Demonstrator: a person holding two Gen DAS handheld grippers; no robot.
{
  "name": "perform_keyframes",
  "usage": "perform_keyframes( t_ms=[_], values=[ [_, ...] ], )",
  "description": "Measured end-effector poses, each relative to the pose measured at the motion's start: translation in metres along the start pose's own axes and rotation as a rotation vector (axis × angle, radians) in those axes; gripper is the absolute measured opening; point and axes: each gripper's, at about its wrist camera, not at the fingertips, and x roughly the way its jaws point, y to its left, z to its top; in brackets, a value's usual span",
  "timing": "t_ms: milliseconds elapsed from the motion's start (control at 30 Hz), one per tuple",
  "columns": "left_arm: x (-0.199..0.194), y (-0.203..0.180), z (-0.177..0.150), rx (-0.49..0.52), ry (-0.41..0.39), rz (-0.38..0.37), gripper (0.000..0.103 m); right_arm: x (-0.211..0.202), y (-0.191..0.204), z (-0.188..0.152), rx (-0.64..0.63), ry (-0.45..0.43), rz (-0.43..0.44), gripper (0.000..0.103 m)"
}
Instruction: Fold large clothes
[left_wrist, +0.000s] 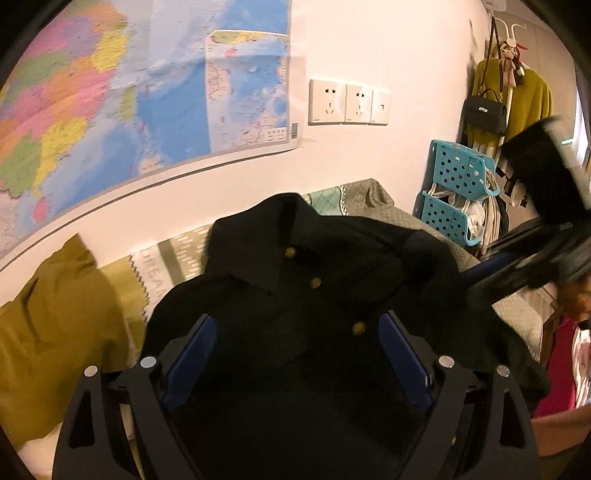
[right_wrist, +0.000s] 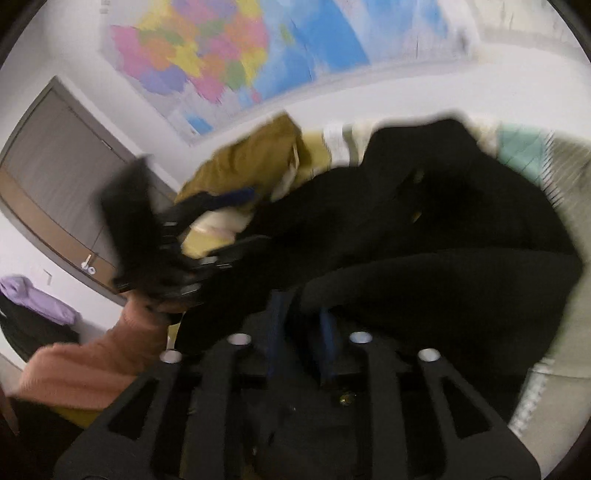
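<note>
A black jacket (left_wrist: 310, 280) with gold buttons lies spread on the bed, collar towards the wall. My left gripper (left_wrist: 297, 332) is open just above its front, blue pads wide apart, nothing between them. My right gripper (right_wrist: 301, 317) is shut on a fold of the black jacket (right_wrist: 424, 229), which bunches over and around its blue pads. The right gripper also shows blurred at the right in the left wrist view (left_wrist: 546, 254). The left gripper shows blurred at the left in the right wrist view (right_wrist: 207, 236).
A mustard cloth (left_wrist: 44, 325) lies left of the jacket on the patterned bedding (left_wrist: 173, 258). A blue basket rack (left_wrist: 458, 195) and hanging clothes (left_wrist: 517, 99) stand at the right. A map (left_wrist: 110, 92) covers the wall behind. A door (right_wrist: 59, 192) is at the left.
</note>
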Motion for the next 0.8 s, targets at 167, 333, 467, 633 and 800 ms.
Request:
perform_keyframes(
  t_ms=[167,333,467,633,800],
  values=[
    [0.004,0.004,-0.024,0.012,0.057,-0.048,0.088,0.016,-0.023,0.006,0.044,-0.004,-0.053,0.056],
    [0.023,-0.032,-0.045,0.061,0.122,-0.18,0.089,-0.05,-0.054,-0.003,0.053,-0.204,-0.293,0.076],
    [0.041,-0.077,-0.054,0.193,0.152,-0.168,0.096,-0.071,-0.111,-0.021,0.213,-0.242,-0.385,0.076],
    [0.076,-0.086,-0.057,0.198,0.253,-0.126,0.061,-0.063,-0.154,-0.04,0.323,-0.233,-0.397,0.076],
    [0.068,-0.017,-0.041,-0.065,0.234,-0.203,0.017,-0.054,-0.181,-0.048,0.361,-0.245,-0.335,0.077]
  ],
)
